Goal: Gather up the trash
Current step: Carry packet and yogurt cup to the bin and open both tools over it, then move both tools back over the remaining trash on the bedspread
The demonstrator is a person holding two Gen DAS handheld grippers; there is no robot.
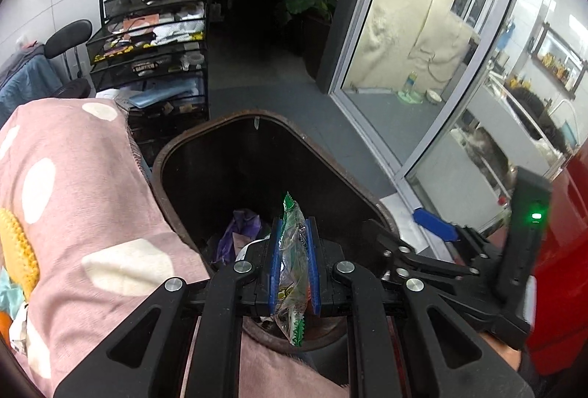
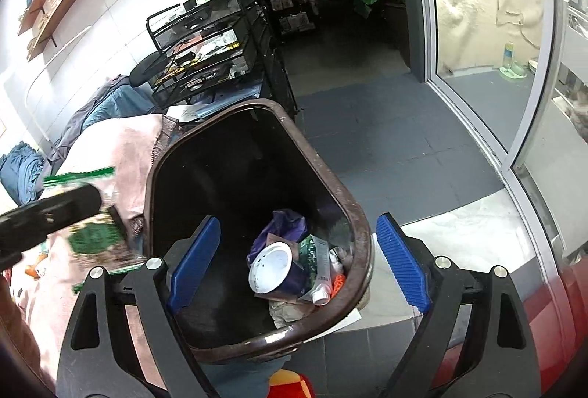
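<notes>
One white cup (image 2: 273,267) among bin (image 2: 358,214) trash, right view only

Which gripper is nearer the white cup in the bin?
Right. The right gripper hangs open over the bin, framing the cup; the left gripper holds a wrapper near the rim.

Left tongs (image 1: 294,232) pinch green wrapper (image 1: 292,262) over bin (image 1: 220,126).

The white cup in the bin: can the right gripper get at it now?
Probably yes. The right gripper is open and empty above the bin, with the cup on top of the trash between its fingers. Nothing covers it; the near rim is close.
</notes>
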